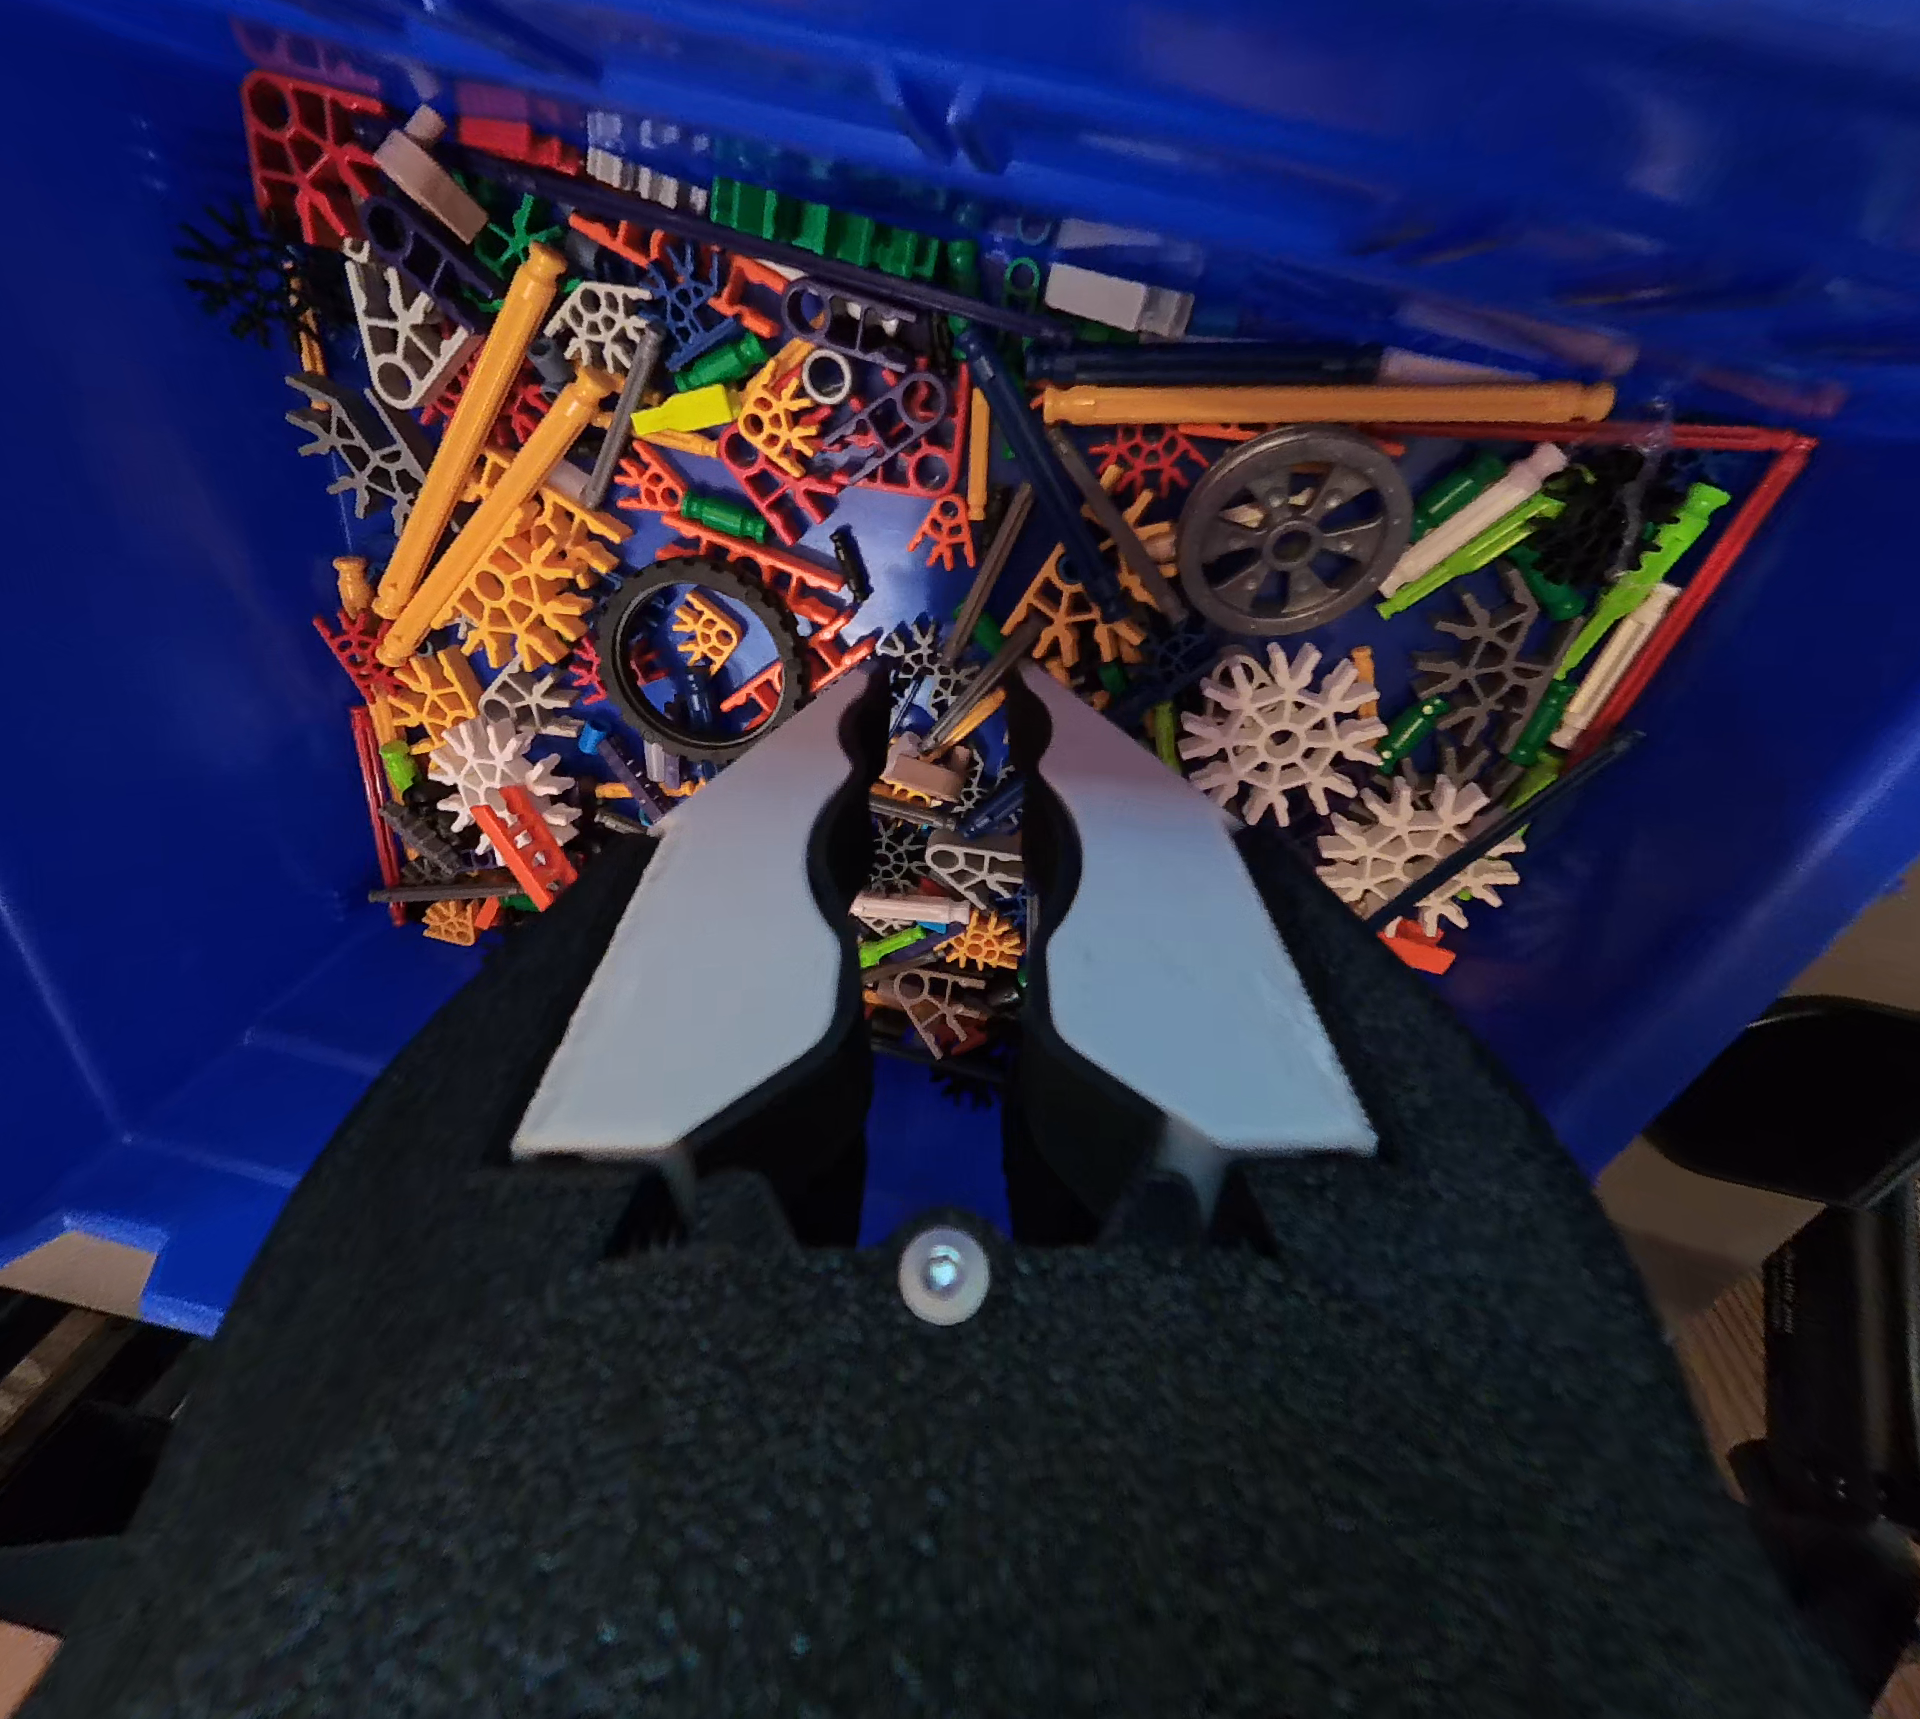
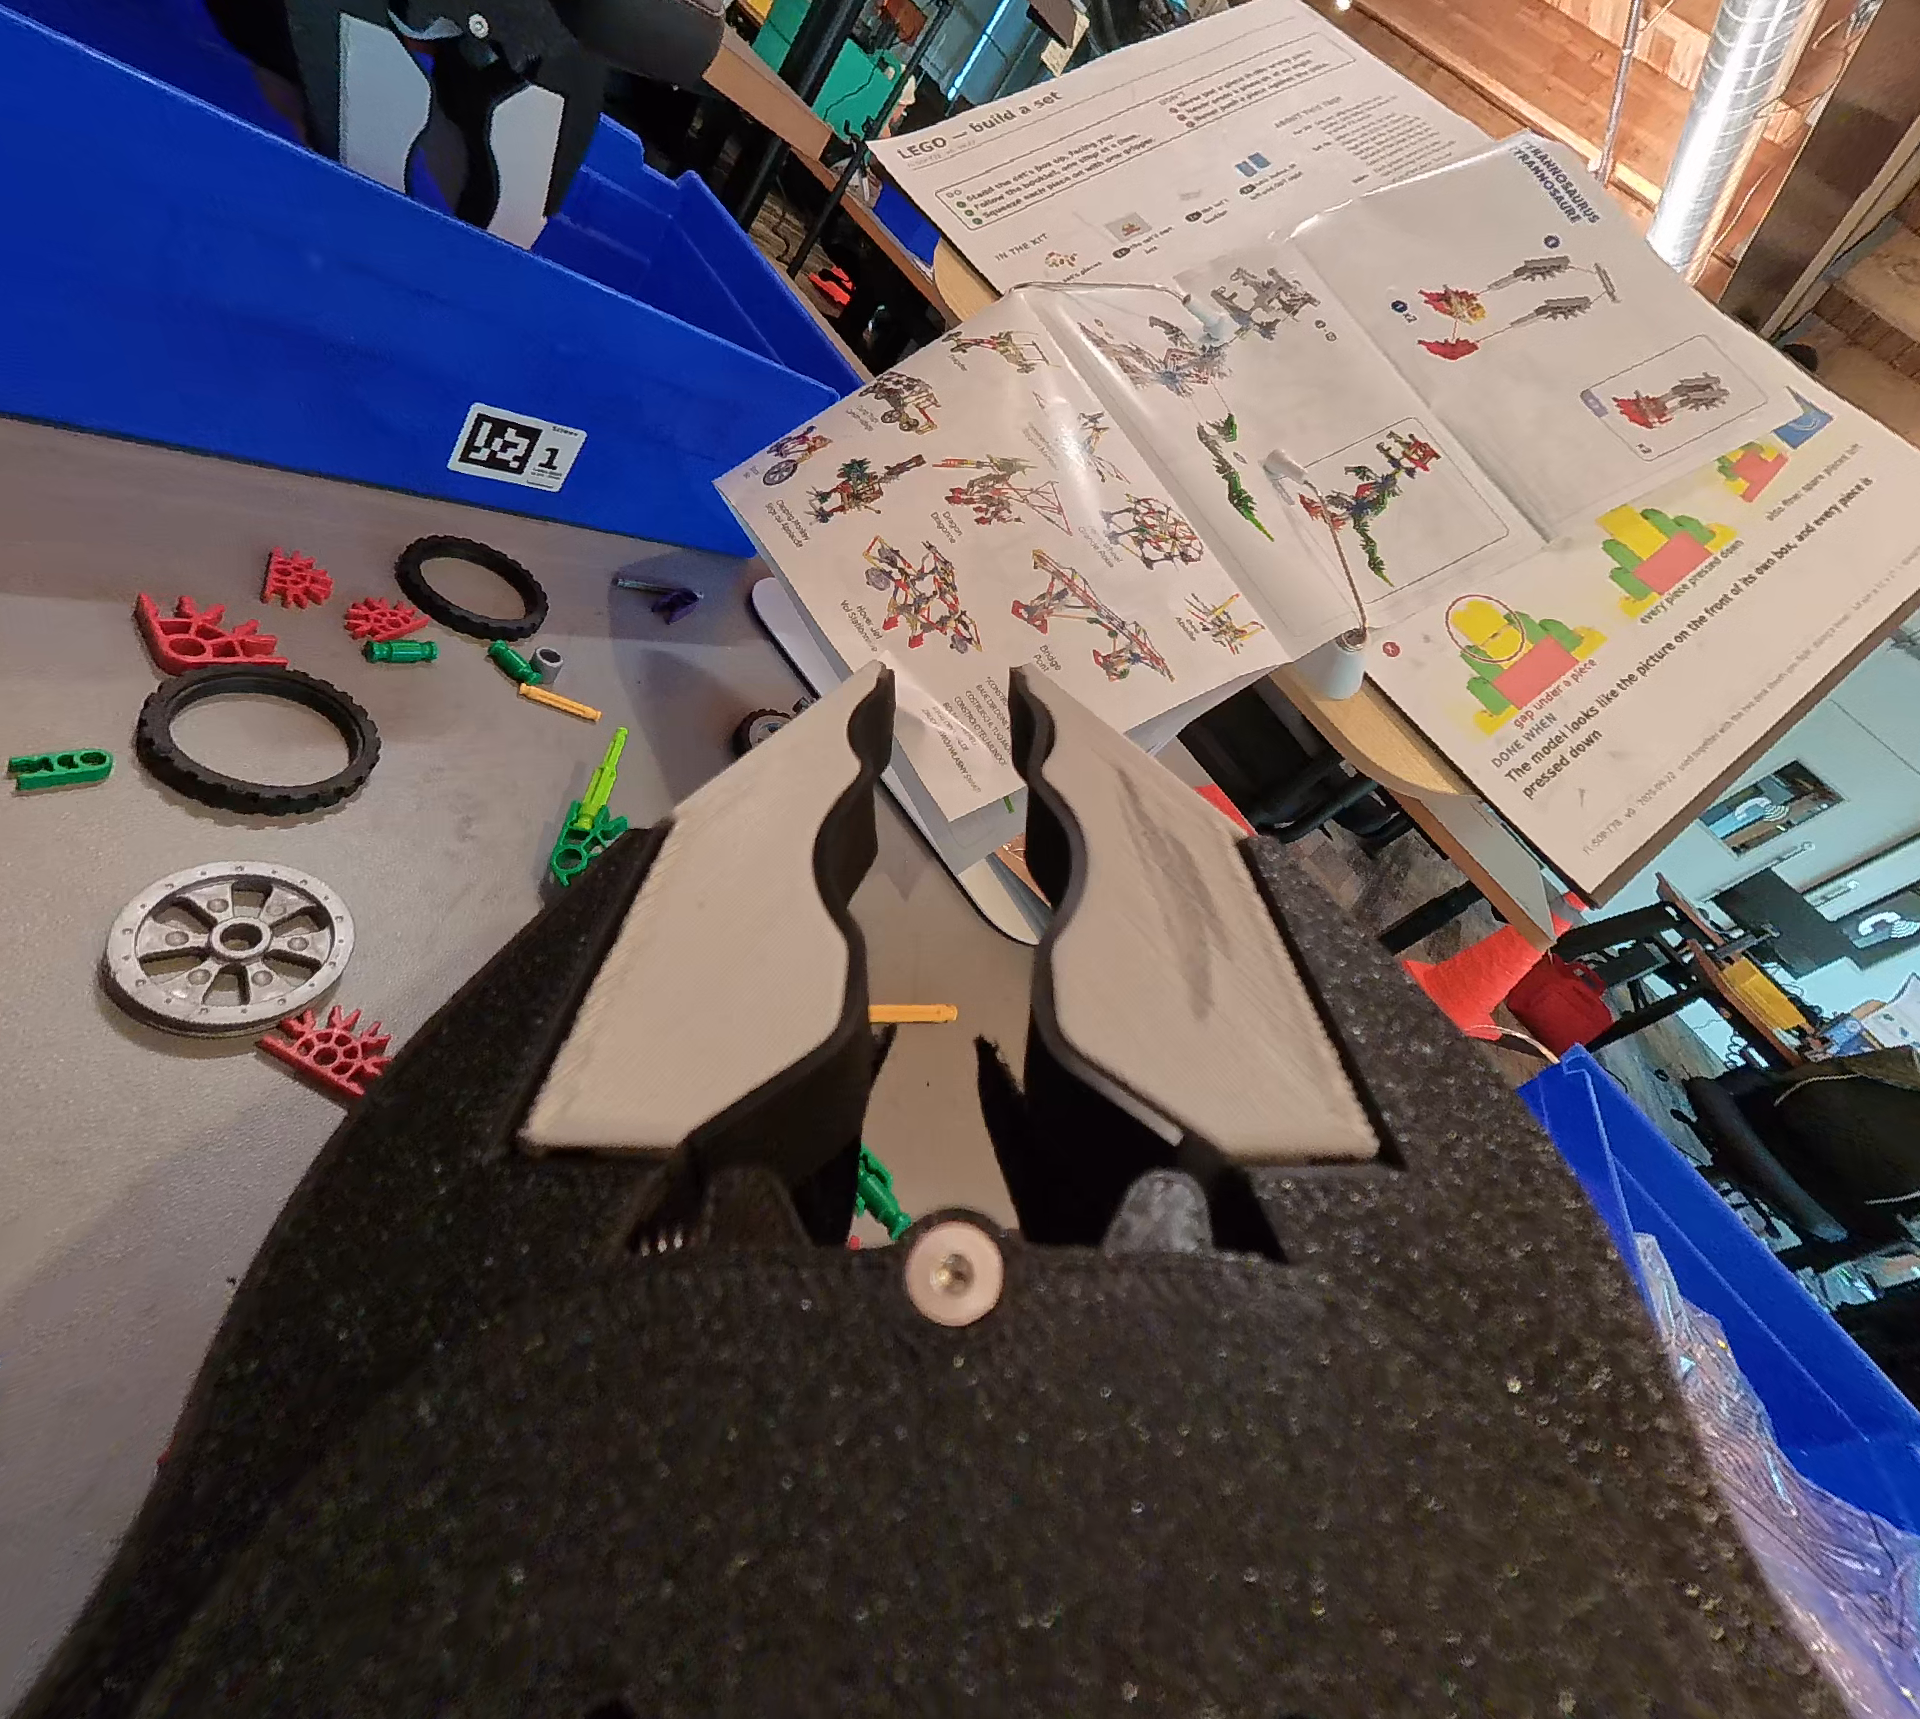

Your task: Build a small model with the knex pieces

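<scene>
grey tabletop (image 2: 94, 1254) carries scattered plastic construction pieces: a silver spoked wheel (image 2: 229, 947), a large black rubber tyre ring (image 2: 257, 741), a red fan-shaped connector (image 2: 203, 635). right gripper (image 2: 948, 682) hangs above the table edge, jaws parted by a narrow gap, holding nothing, facing an open white instruction booklet (image 2: 1195, 464). left gripper (image 1: 948, 682) is inside a deep blue plastic bin (image 1: 935, 38), jaws slightly apart and empty, over mixed rods, a grey spoked wheel (image 1: 1294, 531) and white snowflake connectors (image 1: 1283, 734).

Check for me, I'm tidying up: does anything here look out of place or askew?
Nothing looks damaged. Loose pieces lie scattered on the grey table outside the blue bin: two black tyres, a grey wheel, red connectors.
</scene>
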Demonstrator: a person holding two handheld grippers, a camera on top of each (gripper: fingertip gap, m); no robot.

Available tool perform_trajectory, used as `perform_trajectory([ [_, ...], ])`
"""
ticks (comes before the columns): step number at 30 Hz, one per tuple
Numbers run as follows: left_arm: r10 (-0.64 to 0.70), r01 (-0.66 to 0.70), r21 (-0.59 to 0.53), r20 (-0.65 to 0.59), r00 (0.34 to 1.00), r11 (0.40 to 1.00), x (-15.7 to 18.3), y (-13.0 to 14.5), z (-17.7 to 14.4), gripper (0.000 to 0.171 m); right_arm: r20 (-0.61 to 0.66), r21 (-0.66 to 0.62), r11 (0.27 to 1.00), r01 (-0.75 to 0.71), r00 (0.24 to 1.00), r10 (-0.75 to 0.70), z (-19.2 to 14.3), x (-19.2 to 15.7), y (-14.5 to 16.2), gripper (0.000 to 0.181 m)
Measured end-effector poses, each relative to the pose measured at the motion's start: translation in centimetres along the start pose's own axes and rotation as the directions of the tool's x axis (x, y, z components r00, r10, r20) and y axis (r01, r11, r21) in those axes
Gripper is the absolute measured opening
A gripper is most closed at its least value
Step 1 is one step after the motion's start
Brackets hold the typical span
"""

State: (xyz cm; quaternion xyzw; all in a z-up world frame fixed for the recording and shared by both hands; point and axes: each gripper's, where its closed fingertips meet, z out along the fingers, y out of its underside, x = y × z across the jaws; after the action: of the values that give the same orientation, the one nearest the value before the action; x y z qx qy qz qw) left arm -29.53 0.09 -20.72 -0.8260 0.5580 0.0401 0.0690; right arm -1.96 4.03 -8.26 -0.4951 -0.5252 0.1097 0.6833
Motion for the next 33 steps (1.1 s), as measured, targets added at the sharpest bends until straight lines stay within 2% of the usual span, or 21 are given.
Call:
perform_trajectory([
  [33, -0.01, 0.01, -0.014, 0.006, 1.0, 1.0, -0.13, 0.75, -0.45, 0.023, 0.006, -0.009, 1.0, 0.0, 1.0, 0.0, 0.07, -0.09, 0.23, 0.022],
])
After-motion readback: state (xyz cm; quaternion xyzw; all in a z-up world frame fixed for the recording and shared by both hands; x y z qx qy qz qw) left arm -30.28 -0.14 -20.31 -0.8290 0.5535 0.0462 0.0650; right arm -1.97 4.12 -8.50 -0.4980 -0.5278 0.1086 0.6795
